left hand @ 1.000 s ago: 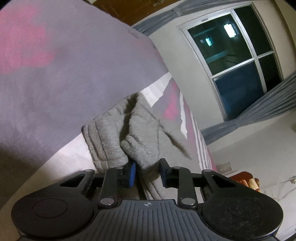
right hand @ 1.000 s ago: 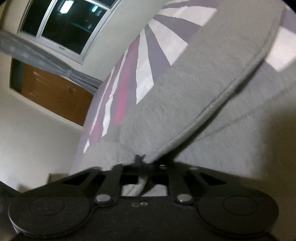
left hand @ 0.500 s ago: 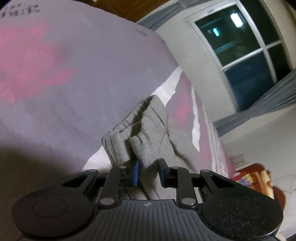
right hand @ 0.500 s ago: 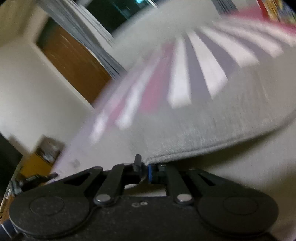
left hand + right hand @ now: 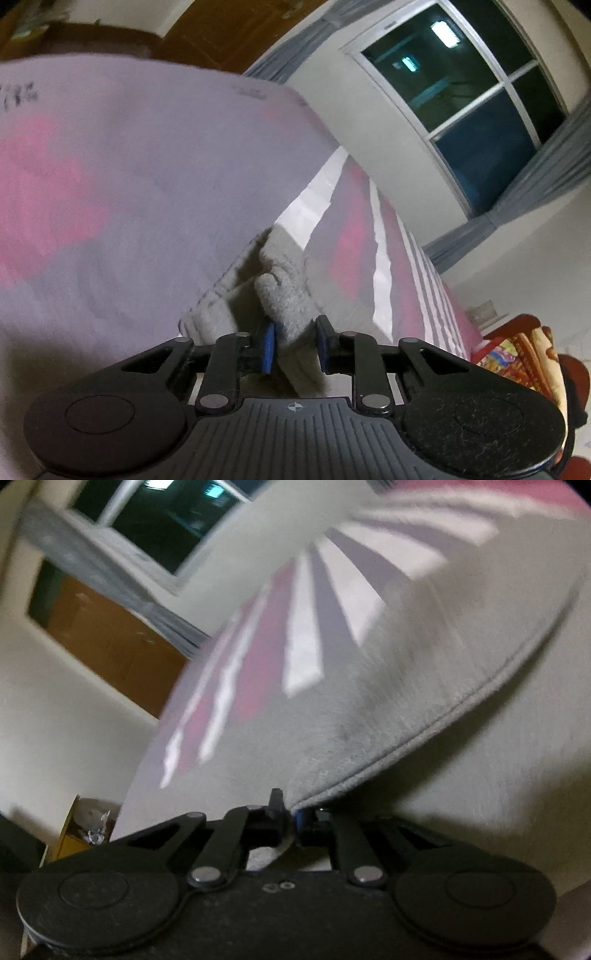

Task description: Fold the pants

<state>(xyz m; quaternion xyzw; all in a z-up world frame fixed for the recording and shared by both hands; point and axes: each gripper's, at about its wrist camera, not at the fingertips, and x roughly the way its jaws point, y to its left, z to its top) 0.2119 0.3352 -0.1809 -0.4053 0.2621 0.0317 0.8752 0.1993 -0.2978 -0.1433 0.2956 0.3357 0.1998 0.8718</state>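
The grey pants (image 5: 284, 291) lie bunched on a bed with a purple, pink and white sheet (image 5: 129, 177). My left gripper (image 5: 293, 345) is shut on a thick bunched fold of the pants, blue pads on either side of the cloth. In the right wrist view the pants (image 5: 388, 686) spread as a wide grey layer with a stitched edge, lifted off the sheet (image 5: 258, 653). My right gripper (image 5: 290, 814) is shut on that edge at its near corner.
A dark window (image 5: 472, 88) with grey curtains stands past the bed. A brown wooden door (image 5: 107, 642) is at the left in the right wrist view. A yellow box (image 5: 81, 830) sits on the floor. A red patterned cloth (image 5: 524, 354) lies at the right.
Both grippers keep their hold. The left gripper has pulled back, so the bunched fold looks smaller and more sheet shows. The right gripper has swung with the pants edge, and its view has shifted.
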